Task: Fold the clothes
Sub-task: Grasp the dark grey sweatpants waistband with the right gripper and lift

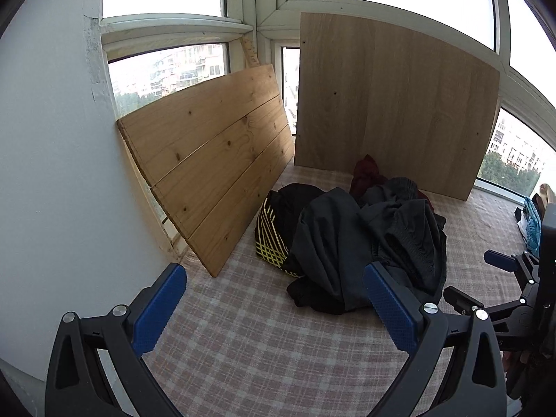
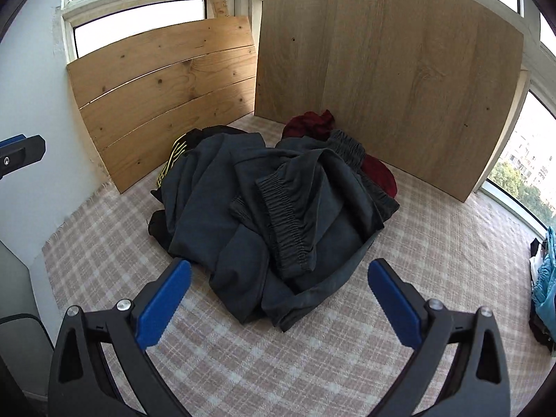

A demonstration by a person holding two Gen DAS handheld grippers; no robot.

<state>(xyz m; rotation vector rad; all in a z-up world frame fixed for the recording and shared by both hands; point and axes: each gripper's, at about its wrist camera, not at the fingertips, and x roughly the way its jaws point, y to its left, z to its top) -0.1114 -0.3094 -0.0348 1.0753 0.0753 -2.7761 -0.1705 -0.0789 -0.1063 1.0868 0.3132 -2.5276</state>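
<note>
A heap of clothes lies on the pink checked cloth [image 2: 434,243]. On top is a dark grey garment [image 2: 278,208] with an elastic waistband [image 2: 288,222]. A black piece with yellow lines [image 1: 271,239] sticks out at the heap's left, and a dark red garment [image 2: 312,123] lies behind it. My right gripper [image 2: 278,271] is open just in front of the heap, holding nothing. My left gripper [image 1: 274,278] is open too, at the heap's near left edge, with its right finger [image 1: 389,299] in front of the grey fabric. The right gripper [image 1: 486,278] also shows at the right edge of the left wrist view.
A pine plank panel [image 2: 166,97] leans on the window at the left and a pale wooden board [image 2: 399,69] stands behind the heap. A white wall [image 1: 52,173] is on the left. A teal cloth [image 2: 545,278] lies at the far right edge.
</note>
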